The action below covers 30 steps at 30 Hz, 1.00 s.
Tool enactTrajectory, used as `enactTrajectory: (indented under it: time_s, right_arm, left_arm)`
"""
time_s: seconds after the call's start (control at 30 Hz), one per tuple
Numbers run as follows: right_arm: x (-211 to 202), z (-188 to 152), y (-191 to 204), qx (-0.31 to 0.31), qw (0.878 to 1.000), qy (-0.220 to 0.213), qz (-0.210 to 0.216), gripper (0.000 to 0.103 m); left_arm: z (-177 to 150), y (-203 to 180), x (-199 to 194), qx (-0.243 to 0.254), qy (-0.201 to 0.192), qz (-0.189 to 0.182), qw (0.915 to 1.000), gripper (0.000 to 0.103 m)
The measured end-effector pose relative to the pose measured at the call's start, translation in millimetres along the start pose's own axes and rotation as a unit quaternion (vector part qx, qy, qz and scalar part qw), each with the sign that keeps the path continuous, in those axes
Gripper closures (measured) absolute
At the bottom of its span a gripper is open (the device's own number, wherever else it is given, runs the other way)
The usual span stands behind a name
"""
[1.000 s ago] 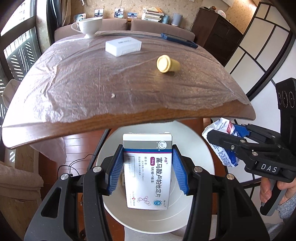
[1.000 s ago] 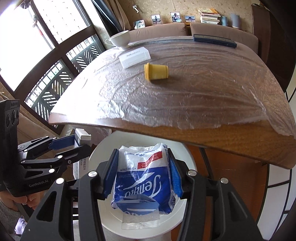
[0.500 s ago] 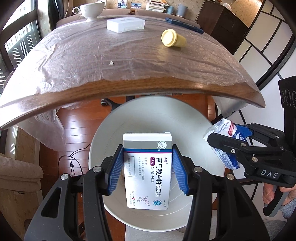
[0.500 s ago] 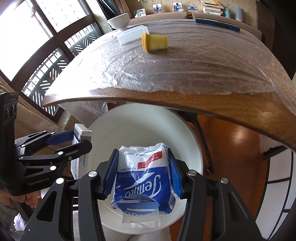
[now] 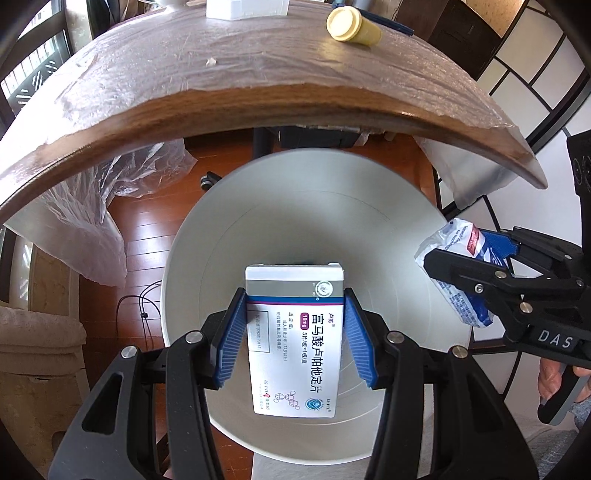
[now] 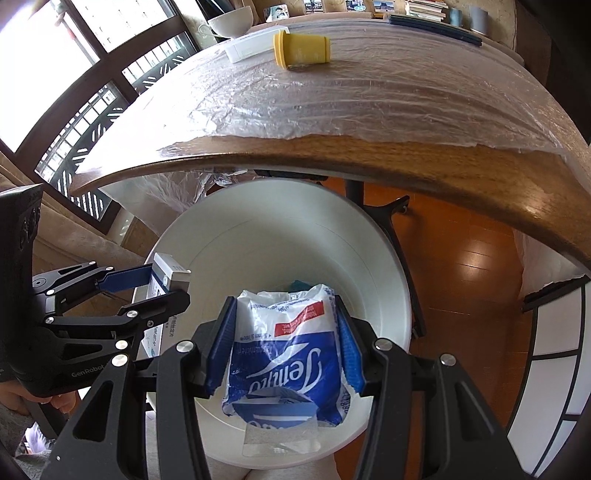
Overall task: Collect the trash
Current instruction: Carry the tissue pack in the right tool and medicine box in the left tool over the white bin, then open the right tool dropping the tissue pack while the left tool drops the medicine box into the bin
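Note:
My left gripper [image 5: 295, 332] is shut on a white medicine box [image 5: 294, 339] and holds it over the mouth of the white trash bin [image 5: 369, 206]. My right gripper [image 6: 283, 343] is shut on a blue and white tissue packet [image 6: 286, 354] and holds it over the same bin [image 6: 369, 236]. The right gripper with its packet [image 5: 458, 280] shows at the right of the left wrist view. The left gripper with its box [image 6: 166, 273] shows at the left of the right wrist view. Something dark lies deep in the bin [image 6: 297, 285].
The wooden table [image 5: 258, 107], covered in clear plastic film, overhangs the bin's far side. On it lie a yellow cup [image 6: 301, 50] on its side, a white box [image 6: 247, 46], a white cup [image 6: 231, 22] and a dark flat item [image 6: 436, 27]. Wood floor lies beneath.
Both grippers have tilted down and moved lower over the bin, each still holding its item. The table edge has risen in both views and more of the bin's inside shows.

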State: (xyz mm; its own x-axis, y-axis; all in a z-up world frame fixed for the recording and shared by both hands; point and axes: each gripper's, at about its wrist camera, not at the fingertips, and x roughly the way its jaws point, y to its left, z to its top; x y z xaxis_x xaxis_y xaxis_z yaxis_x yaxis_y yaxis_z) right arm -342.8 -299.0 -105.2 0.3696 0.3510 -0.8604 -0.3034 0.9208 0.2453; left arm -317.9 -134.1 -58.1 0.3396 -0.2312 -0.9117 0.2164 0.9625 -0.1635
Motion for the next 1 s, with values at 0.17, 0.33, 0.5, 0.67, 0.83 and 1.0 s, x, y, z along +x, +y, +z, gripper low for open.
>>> enactTrajectory:
  time_s: [0.17, 0.33, 0.5, 0.67, 0.83, 1.0]
  right_arm:
    - [8.1, -2.5, 2.1, 0.0, 1.0, 0.009, 0.0, 0.054]
    - [16.0, -3.1, 4.2, -0.003, 1.0, 0.017, -0.003, 0.054]
    - [18.2, -2.7, 2.8, -0.004, 1.0, 0.019, -0.006, 0.054]
    - [21.2, -1.7, 1.2, -0.003, 1.0, 0.022, -0.009, 0.054]
    - [22.8, -0.5, 1.7, 0.003, 1.0, 0.025, -0.013, 0.05]
    - [15.1, 2.3, 1.0, -0.003, 1.0, 0.015, -0.023, 0.041]
  left_arm:
    - [0.3, 1.9, 9.1, 0.003, 0.007, 0.004, 1.0, 0.051]
    - [0.0, 5.0, 16.9, 0.003, 0.015, 0.005, 0.9999, 0.051]
    - [1.6, 6.6, 20.8, 0.005, 0.02, 0.005, 0.9998, 0.051]
    - [3.7, 7.2, 24.8, 0.006, 0.024, 0.003, 0.9997, 0.051]
    - [5.9, 5.8, 28.8, 0.012, 0.032, -0.012, 0.9993, 0.05]
    - [7.9, 8.6, 23.3, 0.013, 0.023, -0.004, 0.9996, 0.031]
